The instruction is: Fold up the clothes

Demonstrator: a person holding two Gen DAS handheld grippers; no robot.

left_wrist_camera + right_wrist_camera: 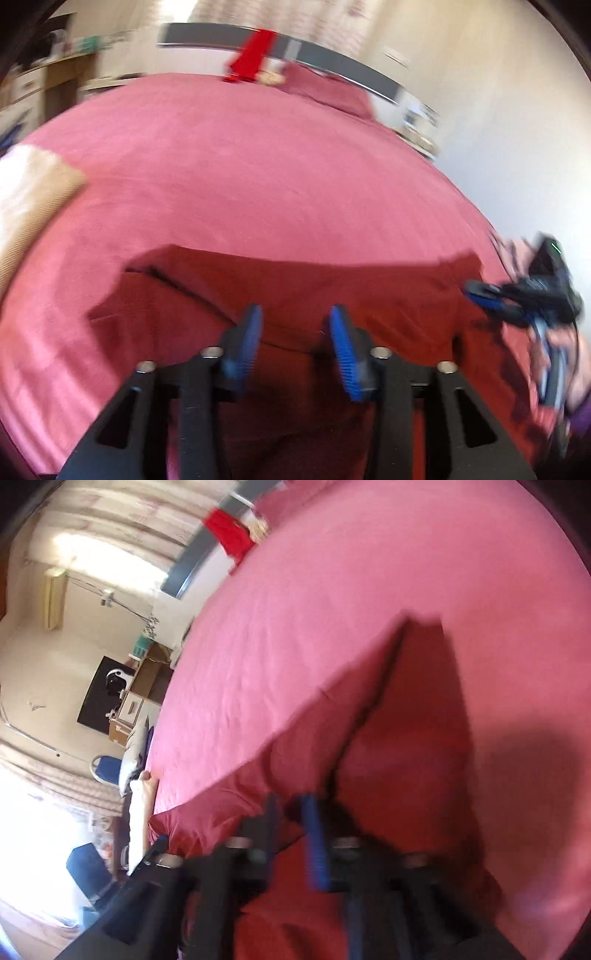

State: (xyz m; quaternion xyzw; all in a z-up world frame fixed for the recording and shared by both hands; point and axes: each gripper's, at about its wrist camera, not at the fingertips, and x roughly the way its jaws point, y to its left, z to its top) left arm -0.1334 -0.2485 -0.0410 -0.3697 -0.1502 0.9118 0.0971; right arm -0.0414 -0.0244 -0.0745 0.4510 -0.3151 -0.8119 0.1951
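Pink bed [258, 177]; red garment [295, 288] under spread left claw [295, 332]; right claw [295, 823] pinching its cloth.

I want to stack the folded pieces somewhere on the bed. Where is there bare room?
The pink bedspread is bare between the dark red garment and the headboard. It is crowded near the beige cloth, the bright red item and both grippers.

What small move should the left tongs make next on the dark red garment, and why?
Probably lower the left tongs and close them on the dark red cloth garment: they are open and empty above its near fold on the pink bedsheet.
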